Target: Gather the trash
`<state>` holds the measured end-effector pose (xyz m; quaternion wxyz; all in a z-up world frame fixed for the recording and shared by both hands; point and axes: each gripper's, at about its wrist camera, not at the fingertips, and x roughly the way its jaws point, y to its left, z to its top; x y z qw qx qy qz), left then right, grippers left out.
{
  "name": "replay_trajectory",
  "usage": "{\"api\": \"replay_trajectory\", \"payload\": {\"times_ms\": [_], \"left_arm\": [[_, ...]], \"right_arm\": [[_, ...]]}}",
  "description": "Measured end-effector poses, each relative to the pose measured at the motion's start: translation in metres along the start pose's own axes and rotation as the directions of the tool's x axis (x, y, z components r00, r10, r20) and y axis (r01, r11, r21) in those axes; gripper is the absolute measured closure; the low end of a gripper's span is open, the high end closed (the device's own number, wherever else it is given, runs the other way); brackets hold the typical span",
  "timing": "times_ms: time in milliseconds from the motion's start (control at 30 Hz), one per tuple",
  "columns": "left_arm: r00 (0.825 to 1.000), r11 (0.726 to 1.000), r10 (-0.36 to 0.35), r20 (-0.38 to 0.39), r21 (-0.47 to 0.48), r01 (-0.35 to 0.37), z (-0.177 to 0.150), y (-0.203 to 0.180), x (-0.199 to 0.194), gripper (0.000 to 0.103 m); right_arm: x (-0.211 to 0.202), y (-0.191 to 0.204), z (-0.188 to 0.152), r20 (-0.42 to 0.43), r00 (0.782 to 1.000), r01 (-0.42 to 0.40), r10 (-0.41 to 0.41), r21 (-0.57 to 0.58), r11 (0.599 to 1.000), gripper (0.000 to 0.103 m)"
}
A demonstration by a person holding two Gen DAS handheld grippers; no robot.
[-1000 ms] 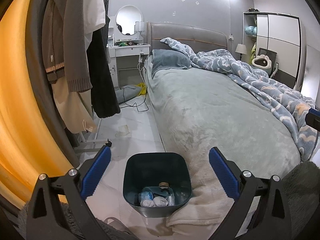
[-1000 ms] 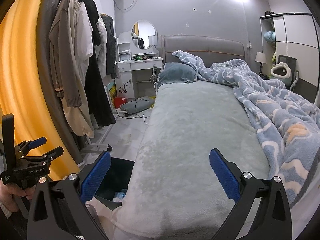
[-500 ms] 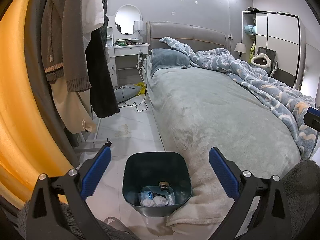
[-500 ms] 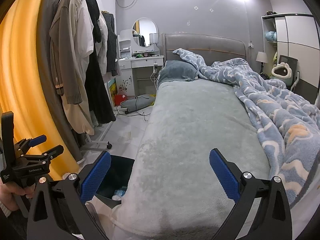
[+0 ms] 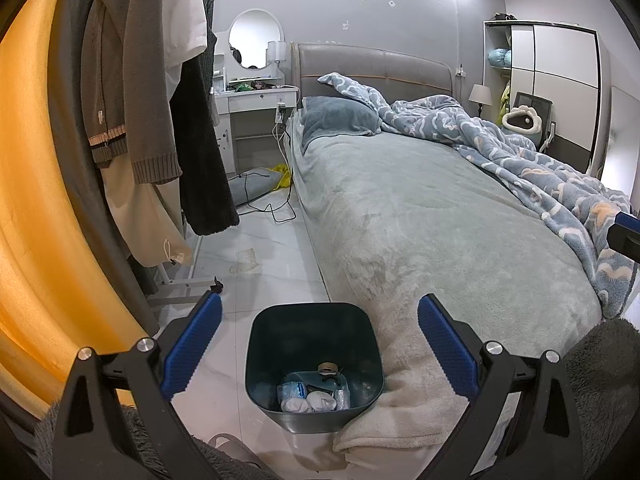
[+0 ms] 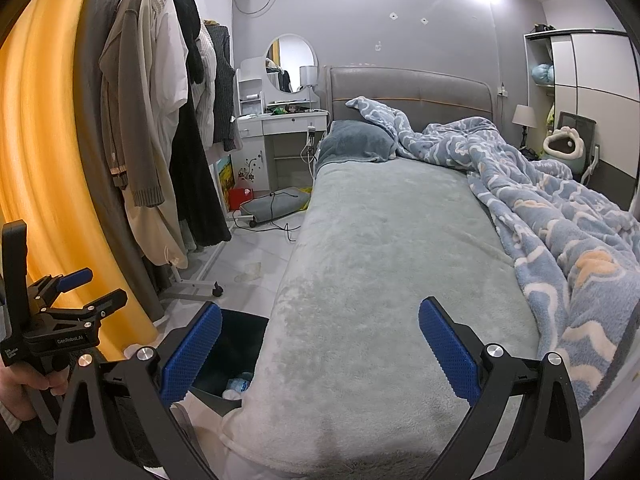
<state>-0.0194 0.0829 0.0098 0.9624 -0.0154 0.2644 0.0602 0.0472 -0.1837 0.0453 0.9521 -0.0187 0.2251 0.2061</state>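
Left wrist, bin interior (trash), unobstructed

A home bedroom: an unmade bed, a mirrored dressing table, clothes on a rack.

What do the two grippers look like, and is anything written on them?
Both match: black angular frames with silver bolts and blue dimpled pads. The left gripper also shows in the right wrist view as a black handheld body with small white lettering, too small to be sure of, held in a hand with a pale knit cuff. The right gripper shows no lettering.
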Motion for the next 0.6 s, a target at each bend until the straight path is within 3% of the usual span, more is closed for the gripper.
{"api": "replay_trajectory", "payload": {"times_ms": [600], "left_arm": [[1.0,1.0,-0.007,-0.005,0.012,0.007,-0.0033,-0.0021,0.002,0.003]], "right_arm": [[0.0001,-0.0009,0.001,-0.001,1.0,-0.001,0.001,-0.001,1.0,0.003]]}}
